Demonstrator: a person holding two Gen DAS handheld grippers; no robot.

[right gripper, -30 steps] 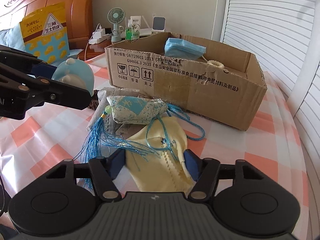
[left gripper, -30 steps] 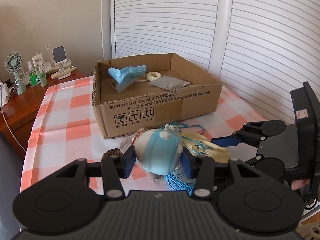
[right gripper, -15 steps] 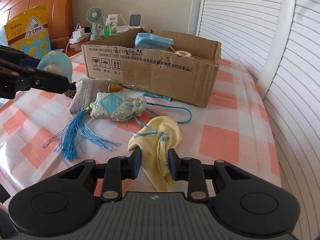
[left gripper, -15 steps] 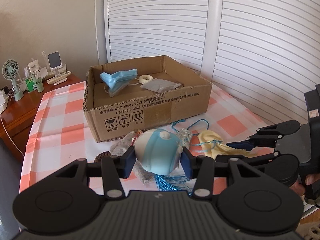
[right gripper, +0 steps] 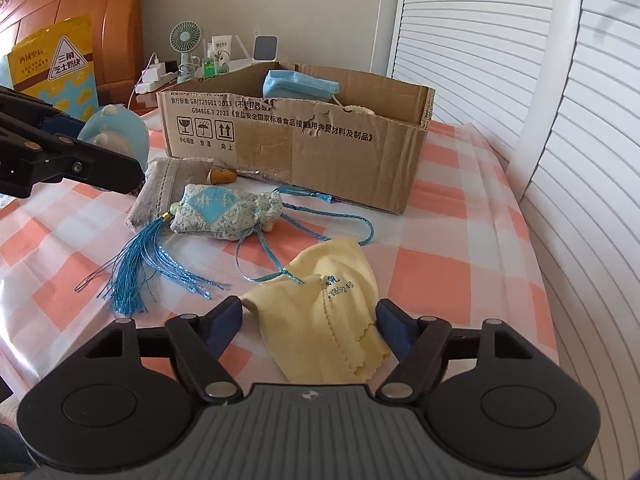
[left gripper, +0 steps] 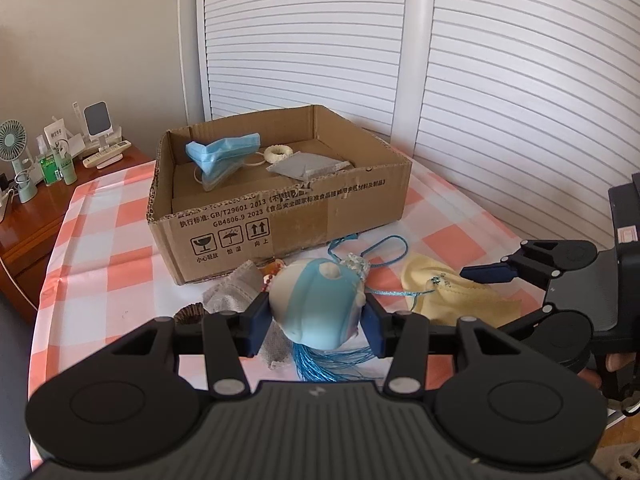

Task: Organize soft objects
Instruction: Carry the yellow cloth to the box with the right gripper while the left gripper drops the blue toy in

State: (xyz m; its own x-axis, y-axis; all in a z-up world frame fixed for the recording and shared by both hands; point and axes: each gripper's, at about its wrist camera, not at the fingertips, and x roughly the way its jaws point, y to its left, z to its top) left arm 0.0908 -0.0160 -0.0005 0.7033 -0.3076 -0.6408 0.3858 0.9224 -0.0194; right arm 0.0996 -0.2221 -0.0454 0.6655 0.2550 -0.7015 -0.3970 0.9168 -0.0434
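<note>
Yellow microfibre cloth (right gripper: 328, 312) lies crumpled on your counter (right gripper: 460, 264) between the opening right tongs (right gripper: 310, 320), untouched; your left tongs (left gripper: 314, 320) clamp the blue-white plush ball (left gripper: 316, 304).

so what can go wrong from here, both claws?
1. The blue cord lies across the yellow cloth; lifting the cloth may drag the sachet along.
2. The right claw is opening around the cloth, so the grab probably needs redoing.
3. The left claw pinches a round plush that might slip.
</note>
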